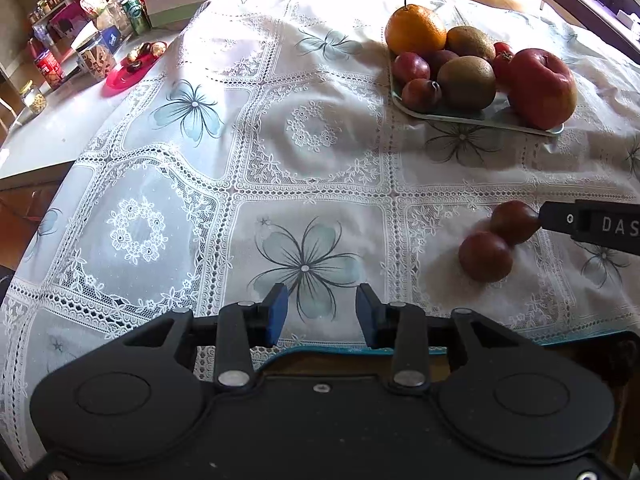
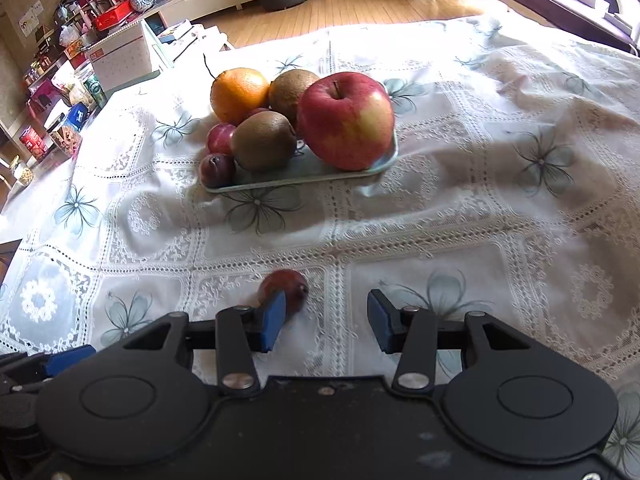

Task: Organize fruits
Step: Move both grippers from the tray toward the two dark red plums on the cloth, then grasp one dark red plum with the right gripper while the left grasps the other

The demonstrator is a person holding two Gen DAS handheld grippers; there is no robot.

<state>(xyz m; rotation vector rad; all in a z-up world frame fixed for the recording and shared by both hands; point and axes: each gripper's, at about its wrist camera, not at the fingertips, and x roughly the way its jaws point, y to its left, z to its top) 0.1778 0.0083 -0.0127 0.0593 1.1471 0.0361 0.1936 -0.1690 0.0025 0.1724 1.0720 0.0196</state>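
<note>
Left wrist: two loose plums point(image 1: 485, 256), not one.

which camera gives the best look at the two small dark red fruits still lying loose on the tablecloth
The left wrist view. Both loose fruits show there whole, touching each other, with the right hand-held gripper's black finger beside the farther one. The right wrist view shows only one, partly hidden behind that gripper's blue pad.

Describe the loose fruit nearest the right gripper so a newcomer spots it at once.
Start at the pale green tray piled with fruit on the lace tablecloth. Come toward the camera to the open right gripper. The small dark red plum lies loose on the cloth, behind the gripper's left pad, off the tray.
</note>
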